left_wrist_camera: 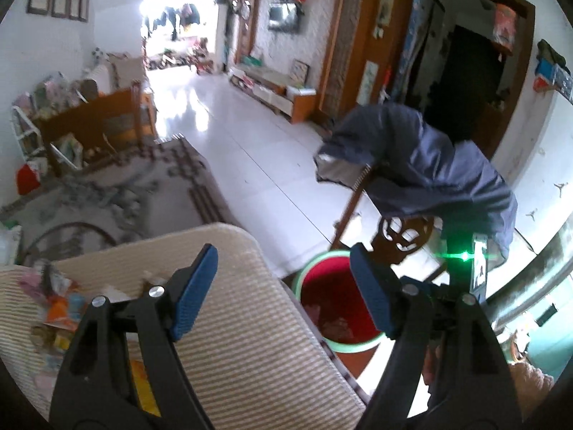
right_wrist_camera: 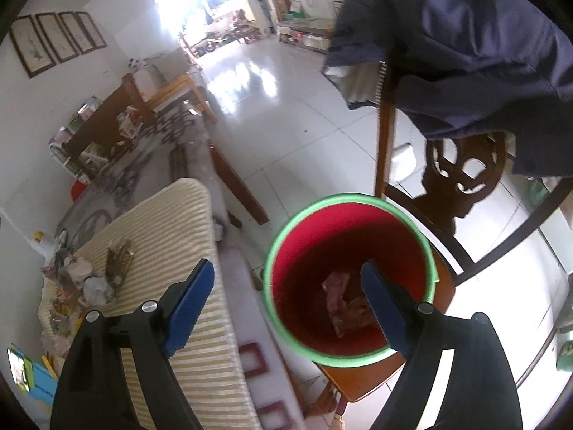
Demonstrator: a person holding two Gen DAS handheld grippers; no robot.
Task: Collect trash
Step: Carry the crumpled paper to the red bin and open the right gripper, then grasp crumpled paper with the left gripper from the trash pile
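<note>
A red bucket (right_wrist_camera: 340,222) with a green rim stands on a wooden chair seat (right_wrist_camera: 361,376). Crumpled pink and brown trash (right_wrist_camera: 338,288) lies at its bottom. My right gripper (right_wrist_camera: 286,308) hangs open above the bucket's left rim, nothing between its blue pads (right_wrist_camera: 189,304). More wrappers and crumpled paper (right_wrist_camera: 89,283) are heaped on a cream striped cushion (right_wrist_camera: 172,236). In the left wrist view my left gripper (left_wrist_camera: 283,294) is open and empty, above the cushion's edge (left_wrist_camera: 232,304), with the bucket (left_wrist_camera: 333,297) to its right and the trash heap (left_wrist_camera: 57,308) at lower left.
A dark blue jacket (right_wrist_camera: 465,36) is draped over the carved chair back (right_wrist_camera: 462,175) behind the bucket. A grey patterned cover (left_wrist_camera: 125,186) lies beyond the cushion, then a wooden table (left_wrist_camera: 96,122). Glossy white tiled floor (left_wrist_camera: 250,150) runs toward a bright doorway.
</note>
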